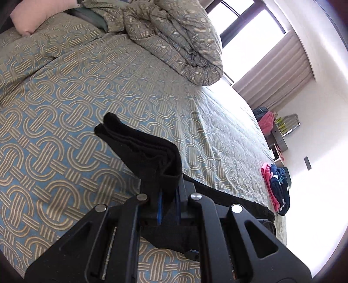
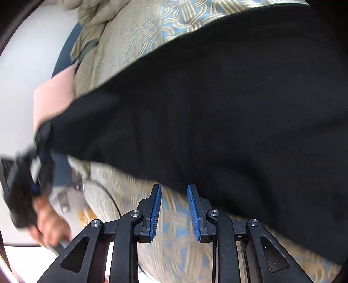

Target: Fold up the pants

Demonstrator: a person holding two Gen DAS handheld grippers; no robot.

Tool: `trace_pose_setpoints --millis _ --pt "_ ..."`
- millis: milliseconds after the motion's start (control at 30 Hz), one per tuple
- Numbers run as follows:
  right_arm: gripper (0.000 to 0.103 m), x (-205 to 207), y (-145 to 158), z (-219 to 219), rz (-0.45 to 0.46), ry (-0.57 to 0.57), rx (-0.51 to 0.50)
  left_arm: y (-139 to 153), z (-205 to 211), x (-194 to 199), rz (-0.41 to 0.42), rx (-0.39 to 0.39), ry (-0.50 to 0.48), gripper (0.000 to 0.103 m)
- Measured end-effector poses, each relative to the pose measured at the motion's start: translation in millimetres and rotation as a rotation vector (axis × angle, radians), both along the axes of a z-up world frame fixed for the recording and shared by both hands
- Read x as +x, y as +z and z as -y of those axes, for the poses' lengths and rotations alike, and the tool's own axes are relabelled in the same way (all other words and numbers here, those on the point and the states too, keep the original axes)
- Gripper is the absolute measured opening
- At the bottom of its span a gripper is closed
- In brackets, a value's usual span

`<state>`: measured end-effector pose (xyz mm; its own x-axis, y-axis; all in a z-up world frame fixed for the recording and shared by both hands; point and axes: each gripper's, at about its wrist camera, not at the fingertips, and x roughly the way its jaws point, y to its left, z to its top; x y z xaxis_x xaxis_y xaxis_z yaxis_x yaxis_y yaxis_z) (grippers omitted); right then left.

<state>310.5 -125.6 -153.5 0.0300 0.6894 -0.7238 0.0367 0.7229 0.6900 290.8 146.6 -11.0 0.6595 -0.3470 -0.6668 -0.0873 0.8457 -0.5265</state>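
Note:
The black pants stretch across the patterned bedspread in the right wrist view, lifted at the left end. My left gripper is shut on a bunched end of the pants, held above the bed; it also shows blurred at the left of the right wrist view, gripping the fabric. My right gripper is open and empty, with its blue pads just below the near edge of the pants.
A rumpled duvet and a pink pillow lie at the head of the bed. A pile of pink and navy clothes sits at the bed's far edge. A window and curtains are beyond.

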Motion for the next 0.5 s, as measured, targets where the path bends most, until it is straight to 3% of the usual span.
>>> trace_pose_setpoints --millis 167,233,333,500 --pt "0.025 -22 54 69 0.232 -0.085 -0.11 21 66 6 0.042 0.048 -0.129 0.01" --pt "0.026 -28 70 101 0.276 -0.138 -0.133 22 99 10 0.045 0.044 -0.2 0.01" --pt "0.027 -39 83 151 0.303 -0.228 -0.167 13 168 13 0.033 0.046 -0.328 0.01" --pt "0.029 -55 78 217 0.266 -0.357 -0.208 -27 287 3 -0.025 0.066 -0.586 0.01"
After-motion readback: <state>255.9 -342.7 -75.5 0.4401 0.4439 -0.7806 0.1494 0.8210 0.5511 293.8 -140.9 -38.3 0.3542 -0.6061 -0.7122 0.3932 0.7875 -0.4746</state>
